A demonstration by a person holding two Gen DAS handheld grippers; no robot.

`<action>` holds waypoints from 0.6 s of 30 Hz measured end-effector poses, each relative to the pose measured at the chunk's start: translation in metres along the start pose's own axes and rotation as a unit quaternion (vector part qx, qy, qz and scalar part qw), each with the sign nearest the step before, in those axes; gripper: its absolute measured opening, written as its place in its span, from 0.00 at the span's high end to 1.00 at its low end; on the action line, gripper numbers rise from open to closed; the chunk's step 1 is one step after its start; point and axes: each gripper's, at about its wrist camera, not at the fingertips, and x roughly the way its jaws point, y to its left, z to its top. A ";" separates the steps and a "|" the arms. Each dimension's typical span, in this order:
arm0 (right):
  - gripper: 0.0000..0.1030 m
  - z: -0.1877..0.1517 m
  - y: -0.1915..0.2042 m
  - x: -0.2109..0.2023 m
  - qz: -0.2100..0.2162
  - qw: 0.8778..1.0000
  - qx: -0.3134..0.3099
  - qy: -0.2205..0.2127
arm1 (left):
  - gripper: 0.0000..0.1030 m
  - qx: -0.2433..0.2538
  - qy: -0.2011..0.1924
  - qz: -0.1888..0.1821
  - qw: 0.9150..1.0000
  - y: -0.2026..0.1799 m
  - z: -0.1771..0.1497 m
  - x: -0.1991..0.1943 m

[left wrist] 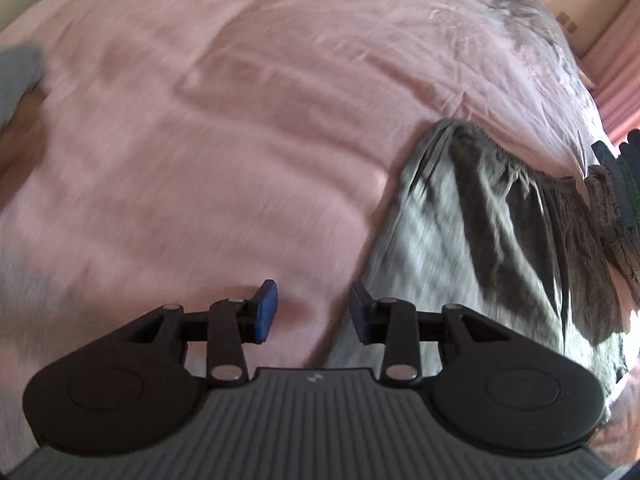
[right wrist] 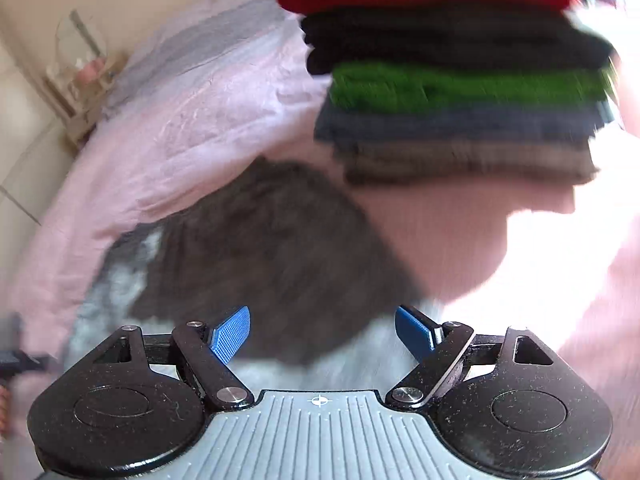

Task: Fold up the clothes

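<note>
A grey garment with an elastic waistband (left wrist: 492, 224) lies crumpled on the pink bedsheet (left wrist: 224, 120), to the right in the left wrist view. My left gripper (left wrist: 314, 312) hovers open over the sheet at the garment's left edge, nothing between its blue pads. In the right wrist view the same grey garment (right wrist: 272, 248) lies just ahead of my right gripper (right wrist: 322, 334), which stands wide open above it with nothing gripped. Beyond it a stack of folded clothes (right wrist: 460, 92) rests on the sheet, red on top, then black, green, blue-grey and grey.
The pink sheet (right wrist: 192, 128) covers the whole bed. A clear object (right wrist: 80, 60) on a stand sits at the bed's far left edge against a beige wall. A cardboard box (left wrist: 580, 12) shows past the bed at top right. Both views are motion-blurred.
</note>
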 end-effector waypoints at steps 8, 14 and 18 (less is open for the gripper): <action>0.45 -0.097 0.024 0.018 0.097 0.960 0.229 0.131 | 0.56 -0.114 0.016 -0.041 0.993 0.037 -0.037 -0.018; 0.46 -0.136 0.017 0.051 0.111 0.916 0.364 0.125 | 0.53 -0.140 0.024 -0.086 0.986 0.046 -0.034 -0.005; 0.58 -0.142 0.021 0.063 0.128 0.905 0.385 0.126 | 0.95 -0.138 0.035 -0.124 0.982 0.050 -0.033 0.000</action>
